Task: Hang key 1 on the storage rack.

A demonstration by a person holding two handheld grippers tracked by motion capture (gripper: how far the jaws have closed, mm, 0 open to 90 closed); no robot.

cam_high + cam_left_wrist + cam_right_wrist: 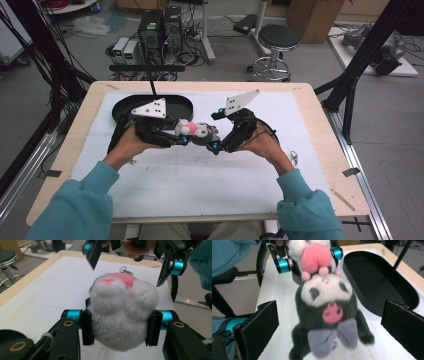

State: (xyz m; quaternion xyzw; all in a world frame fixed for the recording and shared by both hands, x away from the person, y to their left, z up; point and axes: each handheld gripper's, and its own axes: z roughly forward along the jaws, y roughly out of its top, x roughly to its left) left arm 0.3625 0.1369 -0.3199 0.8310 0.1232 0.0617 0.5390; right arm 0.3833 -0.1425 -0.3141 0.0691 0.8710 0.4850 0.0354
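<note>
A plush toy (pixel 196 131) is held above the white mat at mid-table. It has a dark body, a white face, a pink badge and a lilac bow (pixel 329 305), and a fluffy white and pink end (pixel 120 312). My left gripper (pixel 184 136) is shut on that fluffy end, with both pads (pixel 87 326) pressed into the fur. My right gripper (pixel 214 140) faces it from the other side and is open. Its two black pads (pixel 258 325) stand wide on either side of the dark body without touching it. The left gripper (pixel 309 255) shows beyond the toy in the right gripper view.
A black oval tray (pixel 175 102) lies on the mat behind the left hand, with a black rod rising from it. A small metal ring (pixel 294 158) lies near the table's right edge. Past the far edge, a stool (pixel 278 37) and computer boxes stand on the floor.
</note>
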